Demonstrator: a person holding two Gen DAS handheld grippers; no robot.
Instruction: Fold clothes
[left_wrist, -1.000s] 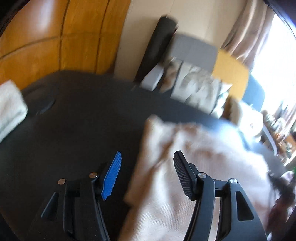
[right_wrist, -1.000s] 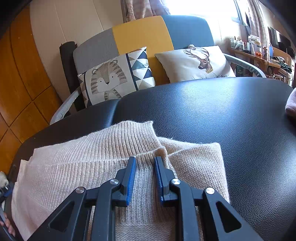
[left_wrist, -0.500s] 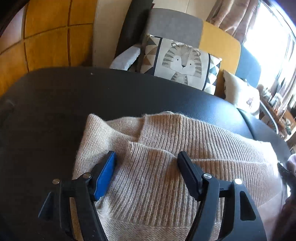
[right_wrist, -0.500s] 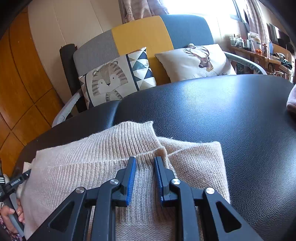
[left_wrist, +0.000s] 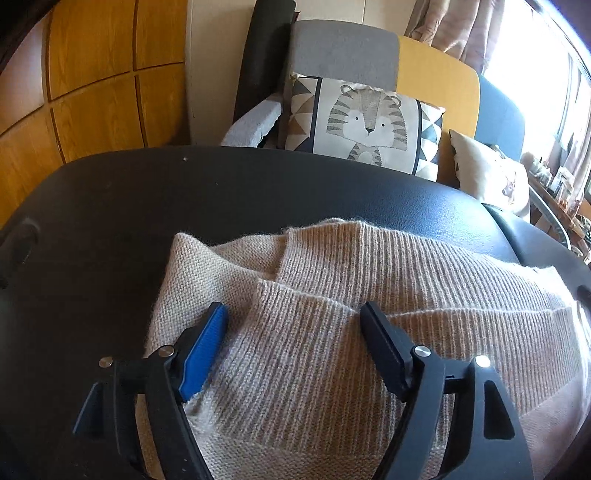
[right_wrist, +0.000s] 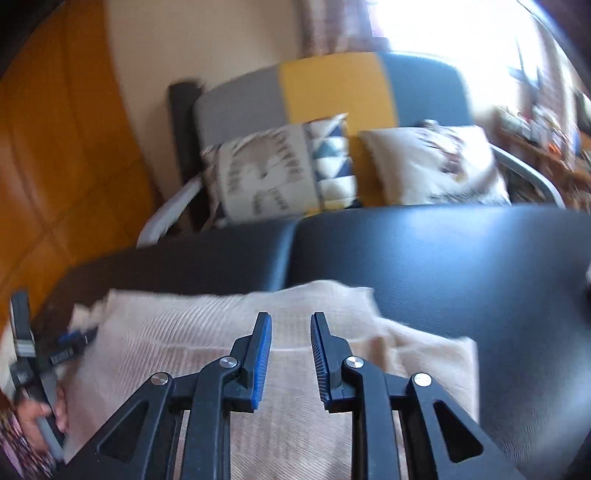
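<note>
A beige ribbed knit sweater lies folded on the black padded table. My left gripper is open wide, low over the sweater's left part, with its fingers on either side of a ribbed fold. In the right wrist view the sweater lies flat under my right gripper, which is open with a small gap and holds nothing, a little above the cloth. The left gripper and the hand holding it show at that view's left edge.
A grey, yellow and blue sofa stands behind the table with a tiger cushion and a cream cushion. Wooden panels cover the left wall. Bare black table lies to the right of the sweater.
My right gripper has let go of the sweater, opened a little and lifted, its view now blurred. My left gripper swung onto the sweater's left part and stays open.
</note>
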